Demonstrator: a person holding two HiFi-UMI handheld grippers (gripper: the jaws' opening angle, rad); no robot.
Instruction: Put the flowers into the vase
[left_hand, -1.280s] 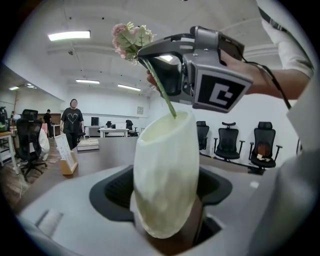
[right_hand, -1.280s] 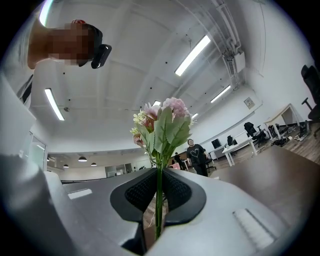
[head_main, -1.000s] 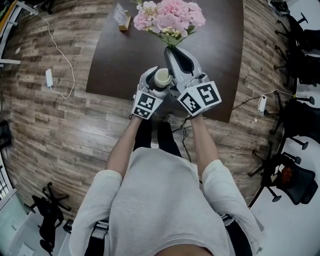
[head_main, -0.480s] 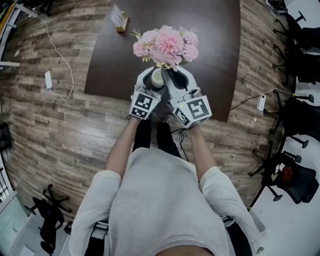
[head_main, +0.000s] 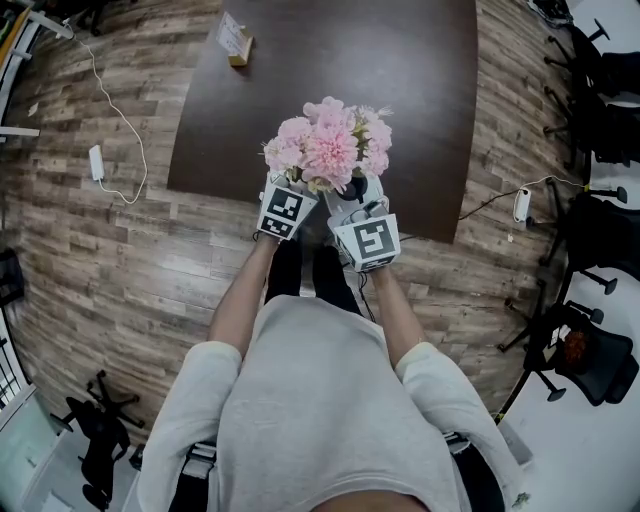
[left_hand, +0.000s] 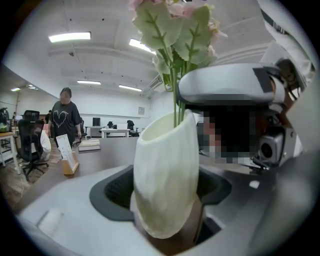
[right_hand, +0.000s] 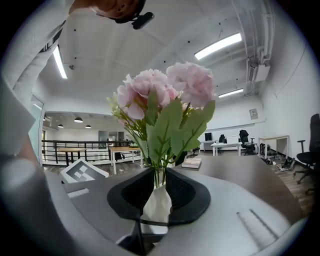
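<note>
The pink flowers (head_main: 328, 150) stand with their green stems down in the cream vase (left_hand: 165, 180). In the head view the blossoms hide the vase. My left gripper (head_main: 300, 182) is shut on the vase, holding it upright above the near edge of the dark table (head_main: 400, 60). My right gripper (head_main: 348, 192) sits close beside it on the right. Its jaws are opening: in the right gripper view the stems (right_hand: 160, 177) stand between the black pads just above the vase (right_hand: 156, 207), with thin slits either side. The right gripper's grey body (left_hand: 235, 90) fills the left gripper view's right.
A small card in a wooden holder (head_main: 237, 40) stands at the table's far left corner. Office chairs (head_main: 600, 370) are on the right and a power strip with a cable (head_main: 98, 155) lies on the wooden floor at left. A person (left_hand: 64, 120) stands far off behind the table.
The right gripper has come down and toward me with the flowers. The stems have gone into the vase, whose mouth is now hidden under the blossoms. The left gripper has stayed put.
</note>
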